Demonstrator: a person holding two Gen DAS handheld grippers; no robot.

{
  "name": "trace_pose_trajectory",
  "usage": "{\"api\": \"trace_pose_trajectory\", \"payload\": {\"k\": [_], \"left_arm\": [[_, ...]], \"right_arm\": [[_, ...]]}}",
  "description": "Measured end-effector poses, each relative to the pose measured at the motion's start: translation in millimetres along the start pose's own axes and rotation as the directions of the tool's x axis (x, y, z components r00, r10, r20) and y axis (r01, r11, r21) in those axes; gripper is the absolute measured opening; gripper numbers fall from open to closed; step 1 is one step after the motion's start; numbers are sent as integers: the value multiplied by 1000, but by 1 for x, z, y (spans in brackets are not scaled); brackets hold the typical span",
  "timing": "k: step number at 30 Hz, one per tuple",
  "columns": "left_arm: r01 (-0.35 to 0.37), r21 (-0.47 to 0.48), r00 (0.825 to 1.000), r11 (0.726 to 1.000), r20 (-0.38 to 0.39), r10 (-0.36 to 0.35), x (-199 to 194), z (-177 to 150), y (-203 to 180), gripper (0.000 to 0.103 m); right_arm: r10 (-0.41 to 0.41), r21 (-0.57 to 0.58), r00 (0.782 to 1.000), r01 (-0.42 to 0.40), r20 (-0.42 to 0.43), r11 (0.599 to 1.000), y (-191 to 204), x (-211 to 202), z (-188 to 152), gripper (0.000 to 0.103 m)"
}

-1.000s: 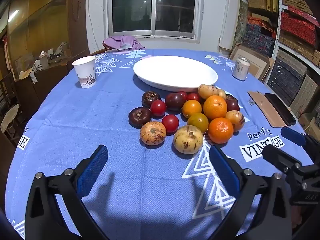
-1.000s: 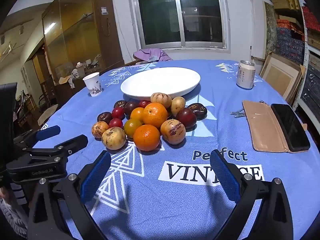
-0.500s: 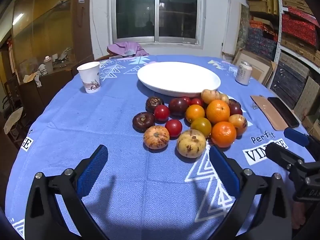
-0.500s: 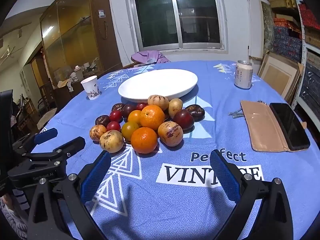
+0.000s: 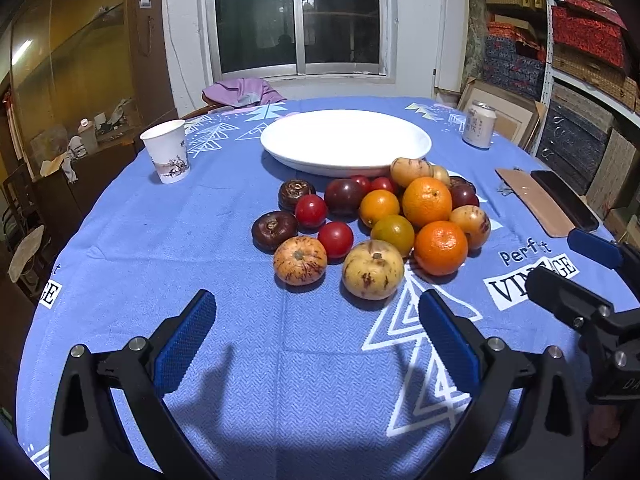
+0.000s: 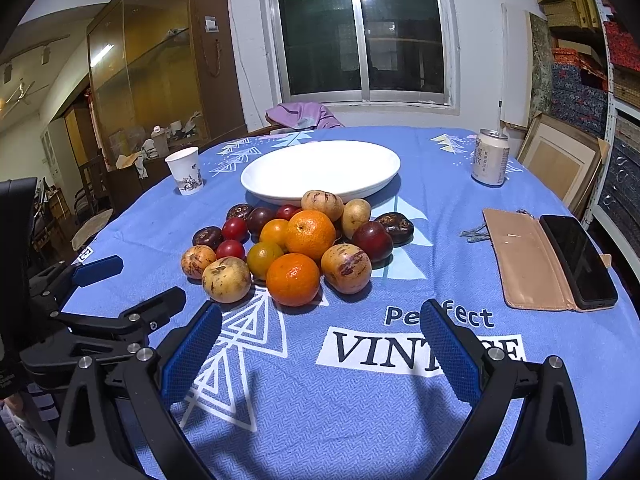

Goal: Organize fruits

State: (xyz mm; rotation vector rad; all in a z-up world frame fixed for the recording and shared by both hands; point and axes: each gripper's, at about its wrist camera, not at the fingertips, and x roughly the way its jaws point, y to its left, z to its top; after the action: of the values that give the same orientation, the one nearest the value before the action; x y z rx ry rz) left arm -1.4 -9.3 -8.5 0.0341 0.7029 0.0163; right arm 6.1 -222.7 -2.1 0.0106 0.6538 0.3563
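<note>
The fruit pile sits on the blue tablecloth straight ahead of your left claw, just beyond its fingertips, and ahead and slightly left of your right claw. Nearest your left claw are 2 speckled yellowish fruits, the paler one ahead-right of center and the redder one ahead-left. Behind them lie 2 red tomatoes, 2 dark brown fruits, a green-orange citrus and 2 bright oranges. From your right claw, the closest pieces are an orange and a speckled fruit, both just ahead.

The white plate stands directly behind the pile, touching or nearly touching the rearmost fruits, and it holds nothing.

Both claws are spread wide with nothing between the blue pads, hovering over bare cloth.

Farther out, a paper cup is far ahead-left of your left claw, and a drink can is far ahead-right of your right claw. A tan case with a black phone on its right edge lies to the right of your right claw.
</note>
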Motion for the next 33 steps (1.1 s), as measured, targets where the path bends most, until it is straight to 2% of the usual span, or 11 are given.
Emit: {"api": "trace_pose_trajectory", "payload": {"k": [8,13,33], "left_arm": [[14,-47,1000,999,-9,-15,3,-1,7,99],[-1,-70,1000,998,-17,0,6,-2,11,99],[-8,-53,1000,999,-18,7,4,-4,7,99]], "right_arm": [[-7,14,1000,7,1,1000,-2,1,-2,100],[-14,5,1000,14,4,1000,0,0,-3,100],[-18,2,1000,18,7,1000,1,-1,-3,100]]}}
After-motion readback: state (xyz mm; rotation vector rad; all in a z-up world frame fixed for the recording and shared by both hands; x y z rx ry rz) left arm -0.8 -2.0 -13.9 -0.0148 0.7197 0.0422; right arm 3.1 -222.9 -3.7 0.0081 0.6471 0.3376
